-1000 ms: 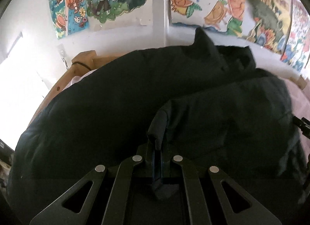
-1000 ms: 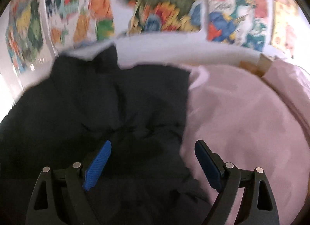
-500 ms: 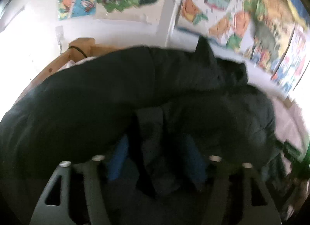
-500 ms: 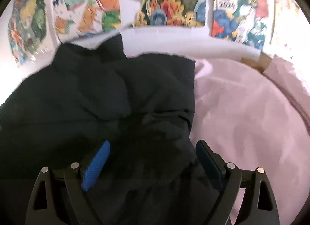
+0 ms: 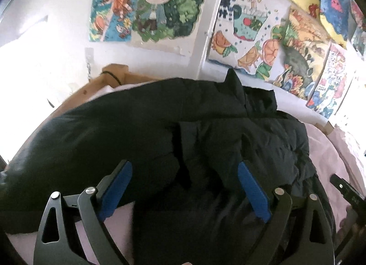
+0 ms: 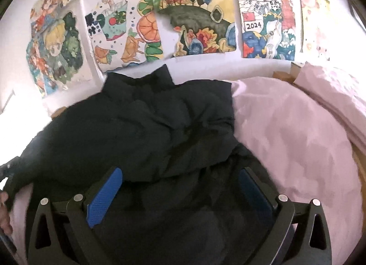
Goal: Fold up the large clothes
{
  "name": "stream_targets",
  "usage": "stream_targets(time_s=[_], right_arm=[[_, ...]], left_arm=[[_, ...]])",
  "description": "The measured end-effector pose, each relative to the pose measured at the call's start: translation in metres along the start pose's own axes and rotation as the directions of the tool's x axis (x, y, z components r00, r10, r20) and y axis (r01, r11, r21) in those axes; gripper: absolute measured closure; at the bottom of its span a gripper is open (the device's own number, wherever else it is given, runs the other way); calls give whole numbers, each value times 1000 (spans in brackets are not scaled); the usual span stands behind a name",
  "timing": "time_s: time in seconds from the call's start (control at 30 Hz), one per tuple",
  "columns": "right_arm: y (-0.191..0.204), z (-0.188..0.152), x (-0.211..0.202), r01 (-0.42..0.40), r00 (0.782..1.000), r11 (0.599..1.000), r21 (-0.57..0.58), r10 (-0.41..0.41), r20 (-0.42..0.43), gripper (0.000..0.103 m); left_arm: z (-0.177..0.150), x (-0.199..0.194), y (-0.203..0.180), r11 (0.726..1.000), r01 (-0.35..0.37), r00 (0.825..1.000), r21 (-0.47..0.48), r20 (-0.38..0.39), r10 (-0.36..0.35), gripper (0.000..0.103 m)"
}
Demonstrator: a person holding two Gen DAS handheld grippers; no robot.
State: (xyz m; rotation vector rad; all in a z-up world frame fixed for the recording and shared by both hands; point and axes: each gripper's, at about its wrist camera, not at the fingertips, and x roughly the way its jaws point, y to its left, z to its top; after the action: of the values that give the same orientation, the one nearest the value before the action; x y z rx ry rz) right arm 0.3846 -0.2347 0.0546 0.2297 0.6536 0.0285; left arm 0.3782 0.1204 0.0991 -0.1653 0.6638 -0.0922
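A big black padded jacket (image 5: 141,132) lies folded over on a pink bedsheet (image 6: 286,132), its collar toward the wall. In the left wrist view my left gripper (image 5: 185,173) hovers above the jacket, jaws still opening, blue pads (image 5: 119,185) wide apart and pressing on nothing. In the right wrist view the same jacket (image 6: 160,128) fills the left and middle. My right gripper (image 6: 180,180) hangs over its near part, jaws still opening wide, with nothing pinched between its fingers (image 6: 105,194). The tip of the right gripper shows at the left view's right edge.
A wooden bed frame (image 5: 109,75) runs along the far left with a black band around it. Colourful drawings (image 6: 194,13) cover the white wall behind the bed. A pink pillow or folded quilt (image 6: 331,91) lies at the far right. A person's hand (image 6: 3,210) shows at the left edge.
My left gripper let go of the jacket fold it pinched and opened wide, backing off and up. My right gripper opened further and also drew back, so more of the jacket shows.
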Motion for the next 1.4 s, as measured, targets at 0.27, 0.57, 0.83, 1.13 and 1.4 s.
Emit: stream_targets(time_s=[0.27,0.57,0.83,1.13,1.4], right_arm=[[53,-12,-12,-93,996,983,-158,92,-12,0],[140,-7,-8,-201,979,909,-364,194,-56,0],[242,7,76,-114,993,866,-486,112,-32,0],[222,-10,138,-102,994,916,-388,79,-73,0],[234,-8,139,-95,995,891,-444,90,-33,0]], left_arm=[[-31,-55,61,993,-69,997,-100,23,72,11],[-78,-102,198,879,-123,990,-460,9,143,11],[-124,-110,236,773,-61,990,-632,59,127,11],[-130,-102,241,657,-105,967,-747,78,243,20],[-130,-107,253,622,-121,951,-774,89,297,93]])
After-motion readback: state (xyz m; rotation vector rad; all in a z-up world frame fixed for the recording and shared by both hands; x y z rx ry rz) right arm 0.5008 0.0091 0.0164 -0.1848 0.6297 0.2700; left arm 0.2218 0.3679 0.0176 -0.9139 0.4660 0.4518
